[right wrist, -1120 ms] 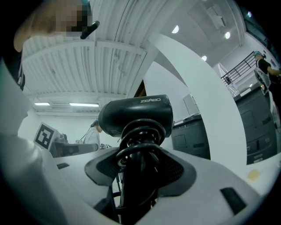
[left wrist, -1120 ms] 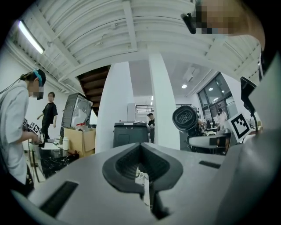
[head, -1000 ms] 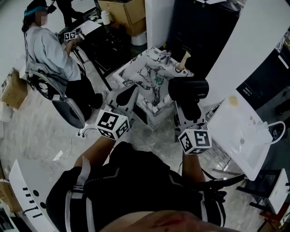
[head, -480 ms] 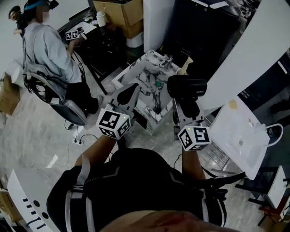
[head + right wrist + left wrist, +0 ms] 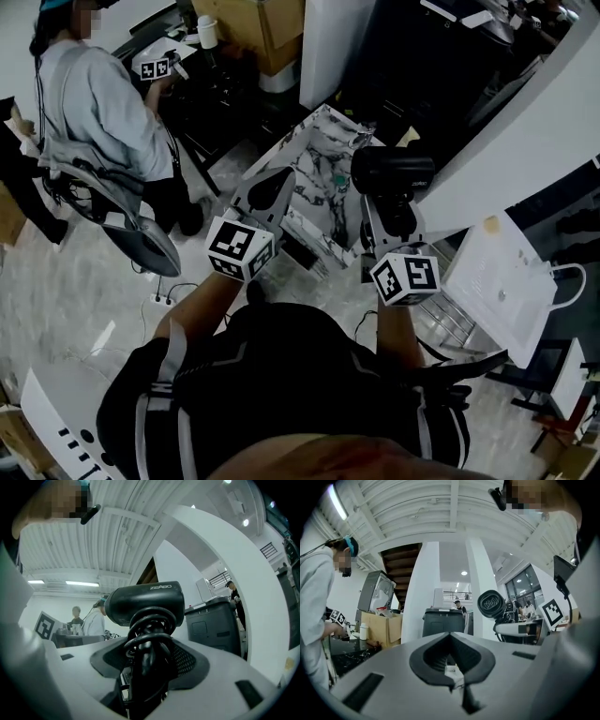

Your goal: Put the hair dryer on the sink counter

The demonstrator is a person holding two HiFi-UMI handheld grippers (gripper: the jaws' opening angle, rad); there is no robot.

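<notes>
As right tongs (image 5: pixel 145 665) grip the hair dryer (image 5: pixel 143 603), sink (image 5: pixel 314 164) contents are unclear.

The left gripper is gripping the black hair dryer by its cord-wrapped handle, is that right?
No. It is the right gripper that grips the black hair dryer by its cord-wrapped handle, as the right gripper view shows. The left gripper has its jaws together, with nothing between them.

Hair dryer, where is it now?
In the head view the hair dryer sits clamped in the right gripper, just right of the marble sink counter.
</notes>
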